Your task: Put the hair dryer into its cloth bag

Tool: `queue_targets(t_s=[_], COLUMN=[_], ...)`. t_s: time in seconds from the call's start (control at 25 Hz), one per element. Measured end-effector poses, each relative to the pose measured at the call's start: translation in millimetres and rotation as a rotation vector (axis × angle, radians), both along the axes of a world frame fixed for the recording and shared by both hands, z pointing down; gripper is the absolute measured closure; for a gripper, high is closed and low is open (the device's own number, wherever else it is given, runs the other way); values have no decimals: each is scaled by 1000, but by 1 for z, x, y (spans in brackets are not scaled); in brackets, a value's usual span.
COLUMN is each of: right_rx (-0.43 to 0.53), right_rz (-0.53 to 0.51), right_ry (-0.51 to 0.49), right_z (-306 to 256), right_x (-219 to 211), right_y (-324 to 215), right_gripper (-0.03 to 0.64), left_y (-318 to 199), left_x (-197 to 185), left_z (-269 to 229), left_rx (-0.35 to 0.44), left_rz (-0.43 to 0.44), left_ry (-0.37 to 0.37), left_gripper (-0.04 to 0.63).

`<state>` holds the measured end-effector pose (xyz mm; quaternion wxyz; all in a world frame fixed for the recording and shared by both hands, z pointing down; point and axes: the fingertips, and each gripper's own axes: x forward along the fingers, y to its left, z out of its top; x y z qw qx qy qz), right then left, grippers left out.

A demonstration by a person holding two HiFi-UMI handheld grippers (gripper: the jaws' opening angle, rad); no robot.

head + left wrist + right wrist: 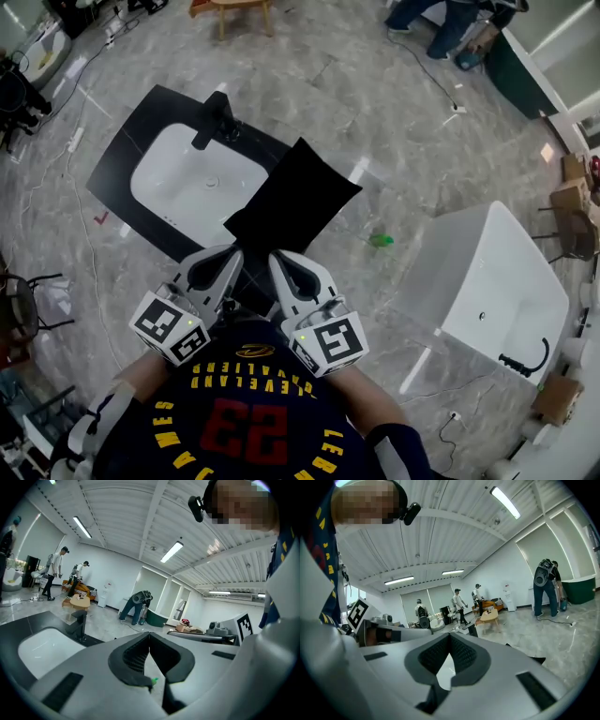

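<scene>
The black cloth bag [298,192] spreads out ahead of both grippers, above the corner of the sink counter. Its near end runs down between the two gripper heads. My left gripper [234,253] and right gripper [274,257] sit side by side, tips close together at the bag's near edge, both shut on it. In the left gripper view the pads [140,656] meet in a closed line, with dark cloth [171,700] showing below them. The right gripper view shows the same: closed pads [461,653] and dark cloth [433,700] underneath. No hair dryer shows in any view.
A black counter [122,159] with a white sink [202,178] and a black faucet [214,117] stands ahead on the left. A white bathtub [497,281] is at the right. A small green thing [381,240] lies on the marble floor. People stand far back.
</scene>
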<state>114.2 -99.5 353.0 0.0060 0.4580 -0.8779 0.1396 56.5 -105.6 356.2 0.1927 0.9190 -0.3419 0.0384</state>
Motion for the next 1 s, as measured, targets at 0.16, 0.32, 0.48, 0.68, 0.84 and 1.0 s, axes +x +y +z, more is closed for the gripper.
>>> queue_targets(t_s=[0.16,0.32,0.48,0.68,0.84,1.0], right_rx=[-26,-77,-70,-69,-76,-83], right_rz=[1,-4,-16,-21,-28,-35], right_ry=[9,12,23,28,33,35], right_z=[4,20,17,19,22,25], right_x=[3,0,-2,-3,-6,-8], right_y=[7,14,15,11,13,15], right_gripper=[609,609,609,609,609,609], left_y=[-3,-2,-5,-16,-16,-14], left_x=[-15,-34,-44,-58,-64,-66], left_z=[-5,1,-3,-8,-4,0], left_rx=[-14,-46,-45,-20,-27,-36], left_rz=[-66,-118,-149,-185,-199,-200], left_ry=[20,27,31,27,27,24], left_gripper=[592,592,592,592,592,592])
